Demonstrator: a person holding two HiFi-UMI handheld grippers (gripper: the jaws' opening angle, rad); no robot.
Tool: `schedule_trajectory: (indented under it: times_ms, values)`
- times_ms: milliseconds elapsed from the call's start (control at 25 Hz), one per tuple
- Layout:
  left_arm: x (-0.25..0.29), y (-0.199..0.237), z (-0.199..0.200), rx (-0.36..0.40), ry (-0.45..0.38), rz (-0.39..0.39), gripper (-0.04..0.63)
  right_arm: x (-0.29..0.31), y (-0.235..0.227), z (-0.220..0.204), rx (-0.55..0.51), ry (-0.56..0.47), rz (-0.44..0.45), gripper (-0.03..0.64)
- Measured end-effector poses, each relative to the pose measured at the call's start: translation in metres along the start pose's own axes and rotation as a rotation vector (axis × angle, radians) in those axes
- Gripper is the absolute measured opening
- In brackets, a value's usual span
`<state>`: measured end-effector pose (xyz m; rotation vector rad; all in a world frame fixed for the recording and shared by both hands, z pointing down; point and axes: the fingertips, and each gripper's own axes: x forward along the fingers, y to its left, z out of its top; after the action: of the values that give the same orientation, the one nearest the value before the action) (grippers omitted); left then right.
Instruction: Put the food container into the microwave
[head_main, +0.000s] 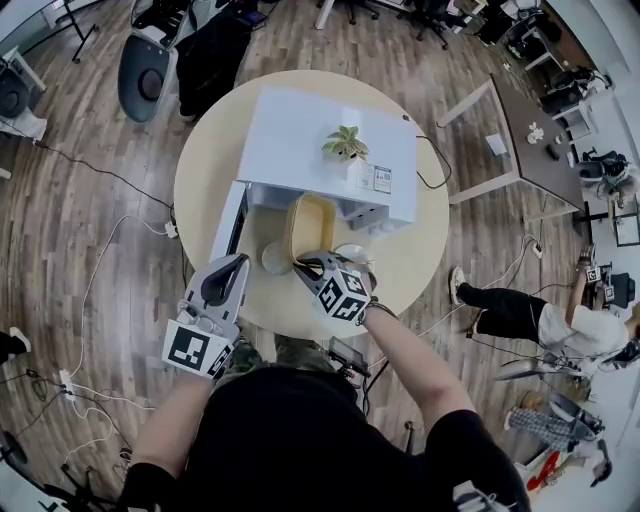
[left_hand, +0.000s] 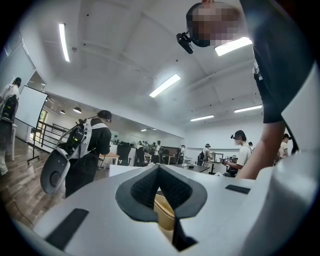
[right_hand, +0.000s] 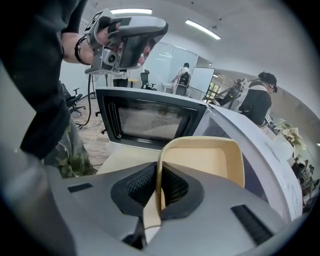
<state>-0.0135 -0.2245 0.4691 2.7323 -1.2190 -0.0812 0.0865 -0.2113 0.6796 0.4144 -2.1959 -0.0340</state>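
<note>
The tan food container (head_main: 308, 225) stands on edge in front of the white microwave (head_main: 330, 150), whose door (head_main: 230, 222) hangs open to the left. My right gripper (head_main: 305, 263) is shut on the container's rim. In the right gripper view the rim (right_hand: 159, 172) sits pinched between the pads, the open tray (right_hand: 210, 160) faces me, and the mesh-windowed door (right_hand: 150, 122) stands behind it. My left gripper (head_main: 232, 263) hovers near the door's lower end, apart from it. Its pads (left_hand: 150, 187) meet with nothing between them, and a tan patch shows below them.
A potted plant (head_main: 347, 145) sits on top of the microwave. Two pale round objects (head_main: 272, 257) (head_main: 352, 252) lie on the round table (head_main: 205, 170) near the container. Cables run over the wooden floor; chairs, desks and people stand around.
</note>
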Motion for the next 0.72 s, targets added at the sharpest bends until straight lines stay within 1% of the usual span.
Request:
schedule_trajectory:
  times_ms: [360, 720]
  values:
    - [-0.003, 0.005, -0.005, -0.006, 0.015, 0.026, 0.018, 0.03, -0.012, -0.023, -0.018, 0.082, 0.058, 0.026]
    - [-0.008, 0.005, -0.014, -0.015, 0.041, 0.037, 0.018, 0.051, -0.026, -0.048, 0.007, 0.158, 0.114, 0.026]
